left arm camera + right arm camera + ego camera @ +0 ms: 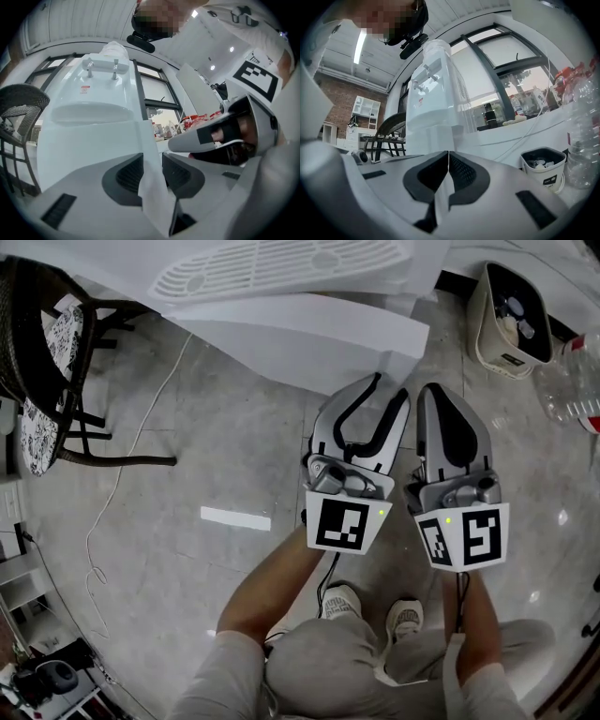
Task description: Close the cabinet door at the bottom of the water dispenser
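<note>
The white water dispenser stands ahead of me with its bottom cabinet door swung open toward me. My left gripper is open and points along the door. The door's free edge lines up with the gap at its tips, and I cannot tell whether either pad touches it. Just to the right, my right gripper is shut and empty, aimed at the dispenser's right side.
A dark wicker chair stands left of the dispenser. A white bin and plastic bottles are at the right. A white cord trails across the marble floor. The person's shoes are below the grippers.
</note>
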The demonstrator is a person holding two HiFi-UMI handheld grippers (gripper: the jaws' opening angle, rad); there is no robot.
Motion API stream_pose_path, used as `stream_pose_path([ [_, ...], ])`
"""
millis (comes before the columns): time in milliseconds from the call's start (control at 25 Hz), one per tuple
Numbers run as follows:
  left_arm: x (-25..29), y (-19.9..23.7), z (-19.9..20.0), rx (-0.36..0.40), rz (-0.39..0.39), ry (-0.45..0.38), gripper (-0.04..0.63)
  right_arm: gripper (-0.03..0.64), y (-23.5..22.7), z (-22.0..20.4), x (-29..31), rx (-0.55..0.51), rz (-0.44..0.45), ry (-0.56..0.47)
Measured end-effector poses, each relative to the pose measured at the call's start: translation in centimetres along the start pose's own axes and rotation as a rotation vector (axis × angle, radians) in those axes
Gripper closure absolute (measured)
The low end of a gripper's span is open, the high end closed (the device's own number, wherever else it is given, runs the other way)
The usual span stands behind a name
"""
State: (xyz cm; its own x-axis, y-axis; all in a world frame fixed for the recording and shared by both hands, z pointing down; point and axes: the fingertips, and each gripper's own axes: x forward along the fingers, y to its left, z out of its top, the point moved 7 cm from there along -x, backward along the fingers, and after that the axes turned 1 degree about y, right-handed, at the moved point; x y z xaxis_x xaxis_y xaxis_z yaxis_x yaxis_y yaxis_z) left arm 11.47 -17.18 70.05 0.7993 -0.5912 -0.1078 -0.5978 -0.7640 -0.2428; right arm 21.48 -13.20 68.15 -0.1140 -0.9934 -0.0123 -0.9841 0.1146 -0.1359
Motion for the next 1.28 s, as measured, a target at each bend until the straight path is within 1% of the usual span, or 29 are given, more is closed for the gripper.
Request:
stream_pose_path([
  [80,0.4,0.5,-0.1,-0.009,0.017,-0.005,0.493,0.603,0.1,0.0,0.7,-0.032,0.007,0.000],
  [120,0.6,0.8,-0.1,-0.013,0.029,-0.008,0.528,0.603,0.1,0.1,1.1,-0.044,0.010,0.001],
  [200,1.1,1.2,-0.3,-0.023,0.038,-0.010,0.549,0.603,-0.1,0.2,1.6,-0.053,0.013,0.000],
  [360,2.4,1.5,-0.5,-0.055,0.030,0.000,0.549,0.602,-0.6,0.3,2.1,-0.048,0.008,-0.003],
  [720,4.7,2.5,-0.7,-0.051,0.039,0.007,0.549,0.603,-0.6,0.1,2.5,-0.044,0.011,-0.004],
  [920,5.2,3.4,-0.9,-0.053,0.071,0.005,0.549,0.603,-0.4,0.2,2.5,-0.029,0.014,-0.002],
  [1080,4.5,3.7,-0.4,-0.009,0.062,0.019,0.549,0.603,-0.4,0.4,2.2,-0.016,0.009,-0.002],
  [1160,3.3,3.9,0.4,-0.044,0.067,0.027,0.565,0.603,-0.5,0.9,2.0,-0.001,0.001,-0.005],
  [1240,1.7,4.1,1.9,-0.115,0.077,0.026,0.586,0.603,-0.4,1.5,1.7,0.018,-0.011,-0.007],
  [1280,0.8,4.3,2.8,-0.136,0.080,0.026,0.588,0.603,-0.3,2.0,1.5,0.028,-0.016,-0.008],
])
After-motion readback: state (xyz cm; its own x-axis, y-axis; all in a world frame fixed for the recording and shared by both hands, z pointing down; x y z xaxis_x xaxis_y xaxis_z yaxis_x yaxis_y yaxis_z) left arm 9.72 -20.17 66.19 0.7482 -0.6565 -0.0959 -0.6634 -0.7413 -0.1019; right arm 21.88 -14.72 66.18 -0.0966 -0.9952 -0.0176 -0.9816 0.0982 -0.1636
